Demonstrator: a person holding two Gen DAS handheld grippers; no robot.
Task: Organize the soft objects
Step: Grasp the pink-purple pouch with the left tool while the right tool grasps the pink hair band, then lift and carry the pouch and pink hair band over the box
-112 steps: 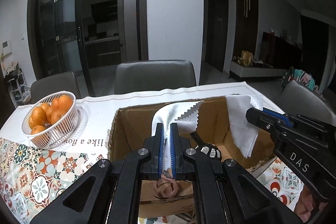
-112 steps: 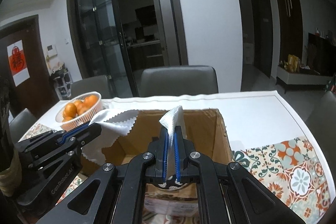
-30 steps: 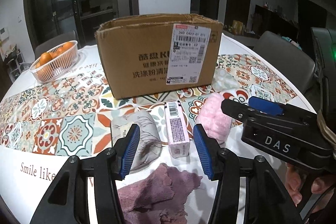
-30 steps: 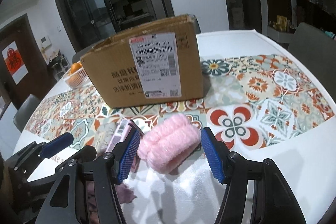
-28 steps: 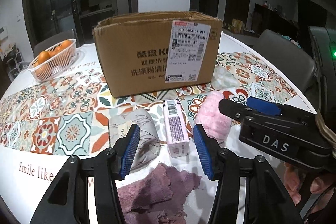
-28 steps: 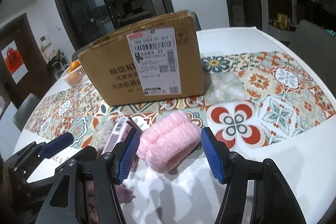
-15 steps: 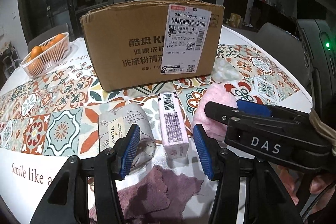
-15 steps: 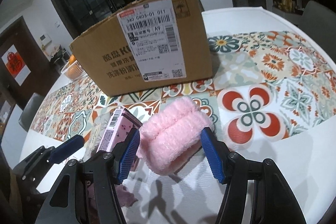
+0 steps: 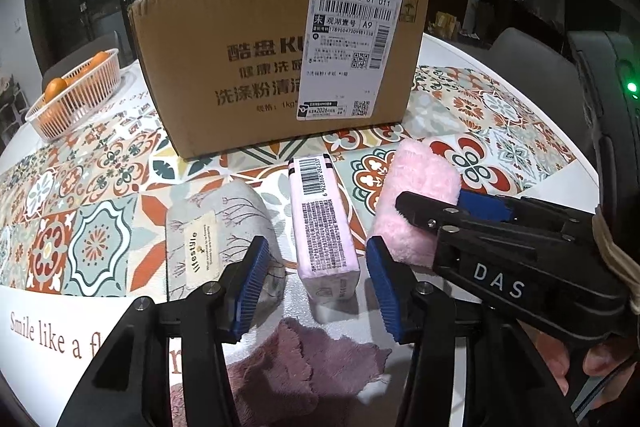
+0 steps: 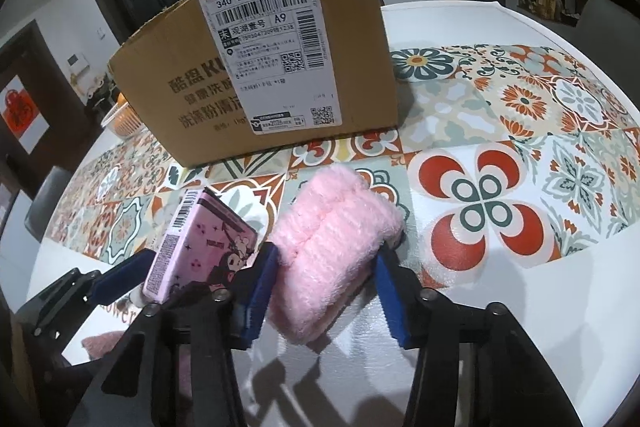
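A cardboard box (image 9: 280, 63) stands on the patterned tablecloth; it also shows in the right wrist view (image 10: 256, 67). In front of it lie a grey rolled cloth (image 9: 216, 227), a pink tissue pack (image 9: 322, 223), a fluffy pink roll (image 9: 416, 195) and a purple towel (image 9: 292, 371). My left gripper (image 9: 316, 287) is open, its jaws either side of the tissue pack's near end. My right gripper (image 10: 324, 291) is open, its jaws on both sides of the fluffy pink roll (image 10: 332, 247). The tissue pack (image 10: 200, 243) lies just left of it.
A white basket of oranges (image 9: 76, 95) sits at the far left of the table. Grey chairs (image 9: 532, 55) stand behind the table. The white table edge runs close on the right (image 10: 560, 307).
Both grippers dropped cloths into the box, then opened and came down in front of it. In the last second they moved forward, straddling the tissue pack and the pink roll.
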